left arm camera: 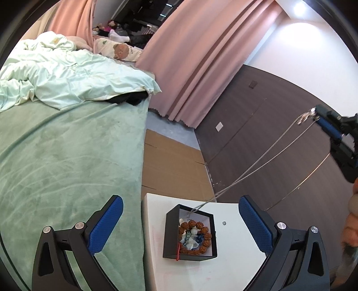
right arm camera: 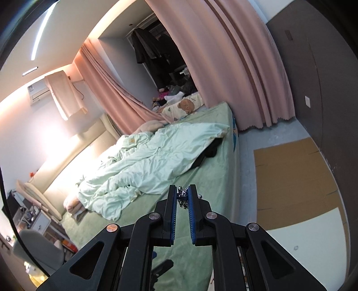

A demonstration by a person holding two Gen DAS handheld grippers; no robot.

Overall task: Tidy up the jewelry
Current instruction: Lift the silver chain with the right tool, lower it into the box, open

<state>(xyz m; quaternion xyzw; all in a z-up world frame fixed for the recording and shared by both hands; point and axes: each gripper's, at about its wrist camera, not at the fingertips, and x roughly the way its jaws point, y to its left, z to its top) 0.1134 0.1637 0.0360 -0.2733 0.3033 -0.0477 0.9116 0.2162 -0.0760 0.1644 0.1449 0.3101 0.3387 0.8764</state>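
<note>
1. Beside a green bed (left arm camera: pixel 67 145), the white tabletop (left arm camera: pixel 228 235) carries a black box (left arm camera: pixel 190 235) of bracelets (left arm camera: pixel 194 237).
2. Right tool (right arm camera: pixel 183 197) pinches a silver chain (left arm camera: pixel 257 161), lifted taut from the box.
3. Left tool (left arm camera: pixel 181 215) hangs open, empty.

Your fisheye views bend hard at their dark rims. A ceiling spot (left arm camera: pixel 299 9) flares white on the wall; in your right view, warm glare washes out the headboard (right arm camera: pixel 67 161). The room's centre stays evenly lit and sharp.
</note>
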